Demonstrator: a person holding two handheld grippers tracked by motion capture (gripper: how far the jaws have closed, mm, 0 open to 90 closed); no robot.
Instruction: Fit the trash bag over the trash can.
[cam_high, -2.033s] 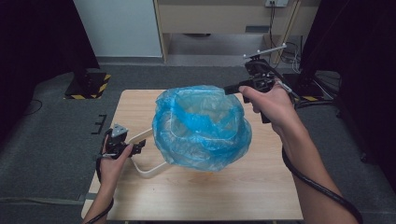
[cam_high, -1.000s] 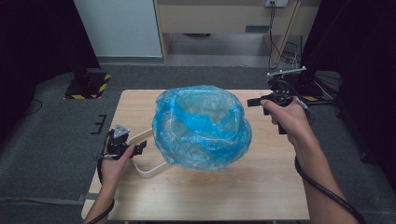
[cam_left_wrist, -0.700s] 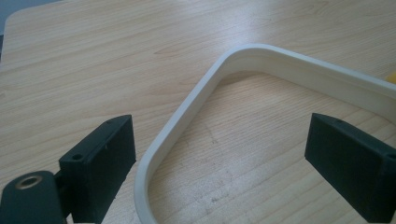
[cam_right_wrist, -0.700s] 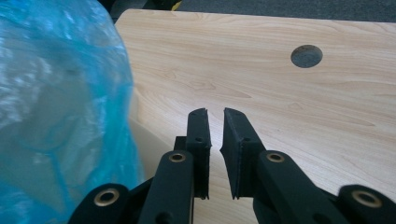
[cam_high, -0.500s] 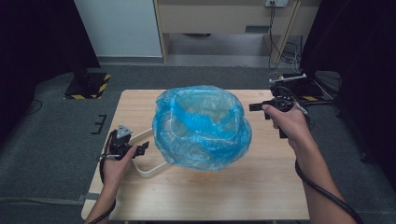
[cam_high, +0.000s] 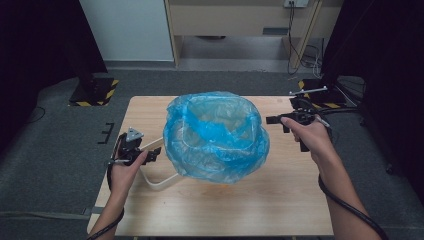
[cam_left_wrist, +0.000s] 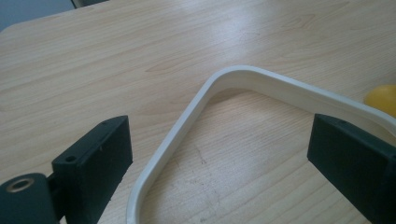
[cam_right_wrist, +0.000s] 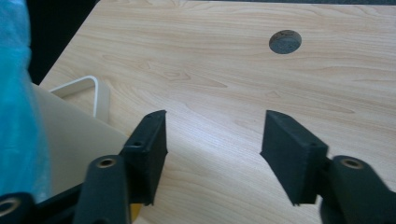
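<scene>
A white bin, seen as a pale wall (cam_right_wrist: 70, 140), stands in the middle of the wooden table (cam_high: 280, 200) with a crumpled blue plastic bag (cam_high: 215, 135) pulled over its rim. The bin's white loop handle (cam_high: 160, 184) lies on the table at its near left. My left gripper (cam_high: 152, 152) is open, and the handle (cam_left_wrist: 187, 126) passes between its two jaws without either pressing on it. My right gripper (cam_high: 272, 120) hangs open to the right of the bag, apart from it, with bare wood between its jaws (cam_right_wrist: 212, 140). The bag's edge (cam_right_wrist: 18, 93) shows at that view's left.
A round cable hole (cam_right_wrist: 285, 42) is cut in the table beyond the right gripper. A small yellow thing (cam_left_wrist: 380, 98) peeks in beside the handle. Grey floor surrounds the table, and a pale cabinet (cam_high: 240, 20) with cables stands behind it.
My right gripper has drawn away from the bag's upper right rim, out to the right and slightly down. The left gripper has stayed at the handle, and the bag has settled a little.
</scene>
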